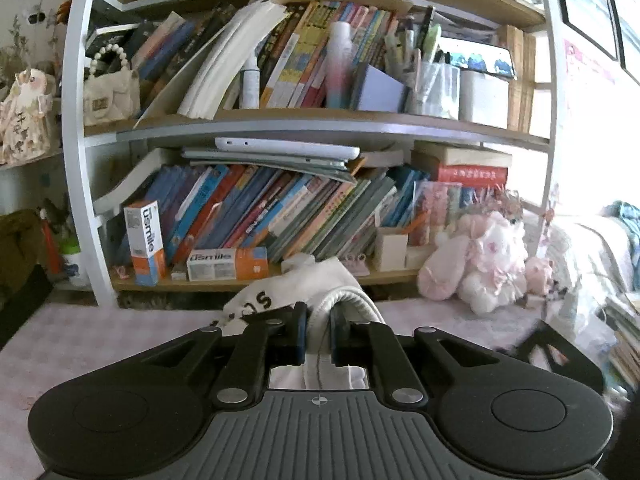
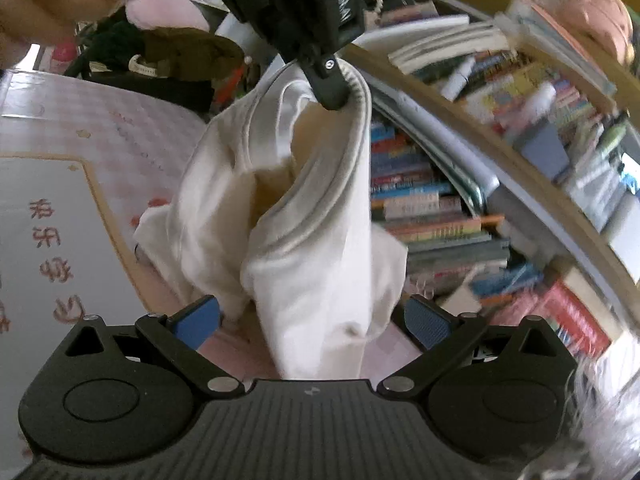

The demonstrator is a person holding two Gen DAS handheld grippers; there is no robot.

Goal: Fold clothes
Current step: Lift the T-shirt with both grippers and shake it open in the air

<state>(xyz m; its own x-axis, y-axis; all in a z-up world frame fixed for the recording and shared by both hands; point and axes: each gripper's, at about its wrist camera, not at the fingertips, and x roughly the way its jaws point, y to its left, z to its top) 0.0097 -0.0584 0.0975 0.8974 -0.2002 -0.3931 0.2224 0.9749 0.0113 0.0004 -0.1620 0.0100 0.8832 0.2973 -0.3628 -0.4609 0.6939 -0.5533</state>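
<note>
A white garment (image 1: 304, 280) with black lettering hangs from my left gripper (image 1: 319, 332), which is shut on its ribbed collar band. In the right wrist view the same garment (image 2: 312, 220) dangles in a long bunch from the left gripper (image 2: 334, 96) at the top, above a pink checked cloth surface (image 2: 120, 120). My right gripper (image 2: 312, 312) stands open at the garment's lower part. The cloth hangs between its blue pads (image 2: 196, 324), and neither pad presses on it. The garment's bottom end is hidden behind the right gripper's body.
A white-framed bookshelf (image 1: 304, 124) crammed with books stands close behind the garment. Pink plush toys (image 1: 480, 260) sit at its lower right, toothpaste boxes (image 1: 146, 240) at its lower left. A blurred hand (image 2: 40, 4) shows at the upper left. Dark bags (image 2: 172, 60) lie beyond the pink surface.
</note>
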